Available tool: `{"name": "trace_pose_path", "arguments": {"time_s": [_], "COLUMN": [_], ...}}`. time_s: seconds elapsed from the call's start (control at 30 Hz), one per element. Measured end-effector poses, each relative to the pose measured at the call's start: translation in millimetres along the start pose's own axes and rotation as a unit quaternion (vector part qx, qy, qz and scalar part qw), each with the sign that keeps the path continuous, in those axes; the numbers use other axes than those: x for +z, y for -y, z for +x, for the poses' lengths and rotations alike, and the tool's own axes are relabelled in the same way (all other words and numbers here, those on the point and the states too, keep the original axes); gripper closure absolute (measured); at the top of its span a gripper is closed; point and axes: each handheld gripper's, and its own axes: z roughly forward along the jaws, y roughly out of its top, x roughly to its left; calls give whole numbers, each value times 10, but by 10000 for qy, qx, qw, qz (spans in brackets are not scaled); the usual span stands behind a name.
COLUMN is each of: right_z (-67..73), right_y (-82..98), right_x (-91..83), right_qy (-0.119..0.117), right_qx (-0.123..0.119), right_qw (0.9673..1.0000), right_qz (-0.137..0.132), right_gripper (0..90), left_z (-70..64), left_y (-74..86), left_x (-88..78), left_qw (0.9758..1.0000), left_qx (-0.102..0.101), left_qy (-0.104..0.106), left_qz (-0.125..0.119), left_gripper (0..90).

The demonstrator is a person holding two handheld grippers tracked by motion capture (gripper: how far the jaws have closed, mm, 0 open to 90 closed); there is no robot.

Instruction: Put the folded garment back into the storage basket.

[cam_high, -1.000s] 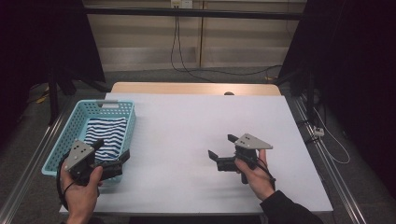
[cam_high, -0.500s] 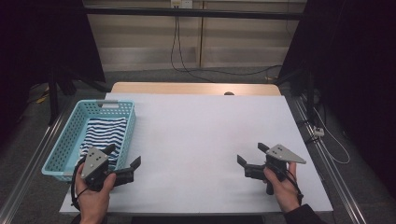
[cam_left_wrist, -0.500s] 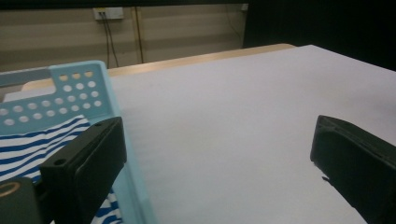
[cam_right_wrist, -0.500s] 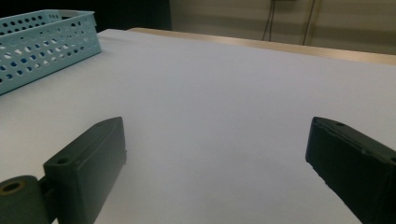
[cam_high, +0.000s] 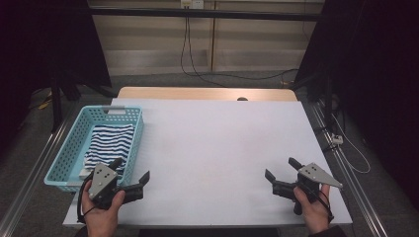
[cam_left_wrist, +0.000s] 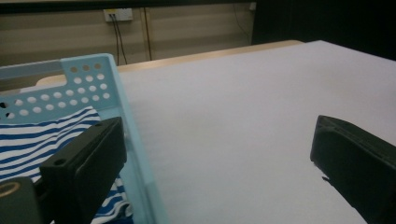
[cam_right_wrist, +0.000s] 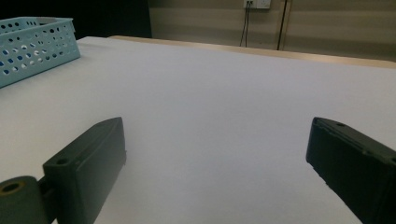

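At the table's near edge: both grippers, one in each hand, well apart.
Left gripper [cam_high: 131, 173]: held in the left hand [cam_high: 101, 215] at the near left corner of the table [cam_high: 222, 148], just beside the basket's near end. Jaws spread wide, nothing between them. One jaw sits over the basket's near right corner, the other over bare white table. In the left gripper view the left jaw overlaps the basket wall and the striped cloth behind it; whether it touches either, I cannot tell.
Right gripper [cam_high: 282, 169]: held in the right hand [cam_high: 314, 212] at the near right of the table, well apart from the basket. Jaws wide open, empty, bare table between them in the right gripper view.
Basket [cam_high: 69, 143]: pale blue, perforated walls, standing along the table's left edge.
Cloth [cam_high: 109, 143]: blue and white stripes, folded, lying inside the basket.
Table top: white, with a wooden strip showing along the far edge.
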Motion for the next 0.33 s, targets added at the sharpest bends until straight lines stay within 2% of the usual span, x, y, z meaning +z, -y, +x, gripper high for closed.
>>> {"name": "trace_pose_path", "arguments": {"time_s": [0.1, 0.13, 0.33], "right_z": [15, 15, 17], "right_y": [-1, -1, -10], "right_x": [22, 33, 60], "right_qy": [-30, -47, -102], "right_qx": [-15, -14, 6], "right_qw": [10000, 10000, 9999], "right_qz": [9, 13, -21], "right_gripper": [41, 41, 41], "left_z": [39, 50, 64], "left_y": [14, 18, 19], "left_x": [6, 5, -6], "left_qw": [9999, 9999, 9998], "left_qx": [-17, -81, -162], "left_qy": [-100, -66, -82], "left_qz": [-4, 7, 44], "left_gripper": [36, 36, 36]}}
